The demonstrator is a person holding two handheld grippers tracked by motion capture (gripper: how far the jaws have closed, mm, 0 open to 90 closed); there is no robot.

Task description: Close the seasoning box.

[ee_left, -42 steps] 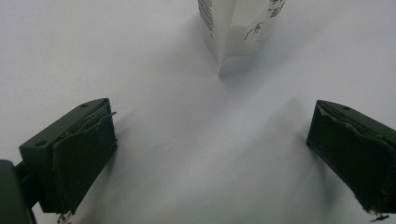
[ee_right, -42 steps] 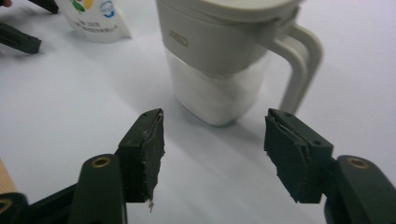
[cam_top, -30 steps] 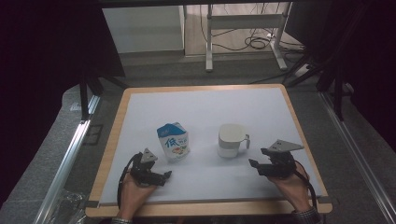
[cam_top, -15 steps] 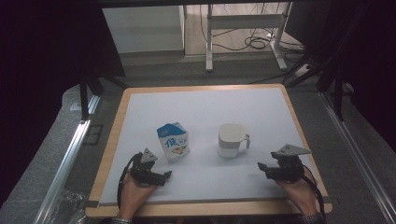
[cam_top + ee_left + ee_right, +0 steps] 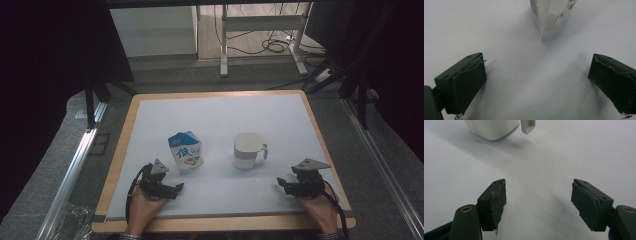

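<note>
A small blue and white milk carton (image 5: 185,152) stands upright on the white table top (image 5: 220,120), left of centre. A white mug (image 5: 247,150) with its handle to the right stands beside it. My left gripper (image 5: 176,189) rests low near the front edge, just below the carton, jaws wide apart and empty. In the left gripper view the carton's base (image 5: 551,15) lies ahead of my left gripper (image 5: 536,82). My right gripper (image 5: 280,184) sits at the front right, open and empty. The right gripper view shows the mug (image 5: 492,128) ahead and to the left of my right gripper (image 5: 539,200).
The table top has a wooden rim (image 5: 120,150). Metal rails (image 5: 75,165) run along both sides of the table. A white desk frame (image 5: 260,35) and cables stand on the floor behind.
My right gripper has drawn back toward the front right corner, away from the mug. The left gripper, carton and mug have stayed in place.
</note>
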